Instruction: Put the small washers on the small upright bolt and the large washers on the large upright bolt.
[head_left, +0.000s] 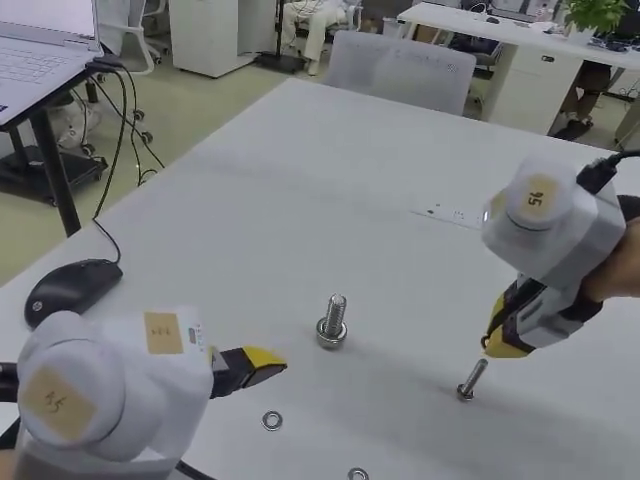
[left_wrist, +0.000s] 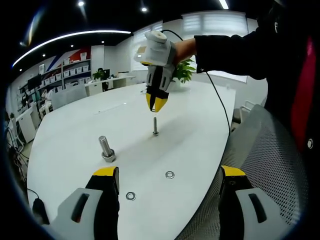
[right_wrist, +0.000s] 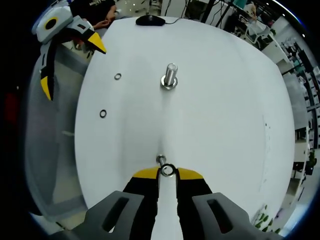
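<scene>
The right tongs (head_left: 498, 347) are closed on a washer (right_wrist: 167, 171) just above the small bolt (head_left: 469, 381), which stands right of the large bolt (head_left: 333, 320) on the white worktop (head_left: 330, 180). The left tongs (left_wrist: 169, 172) gape wide and empty on the person's side of the large bolt, near two loose washers (head_left: 271, 420).

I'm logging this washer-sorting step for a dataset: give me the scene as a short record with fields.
right tongs: shut on a small silver metal washer, poised over the small upright steel bolt
left tongs: open, empty
large upright steel bolt: stands apart from both tongs, wider ring at its base
loose silver washers: two, flat on the white table, near the left tongs
</scene>
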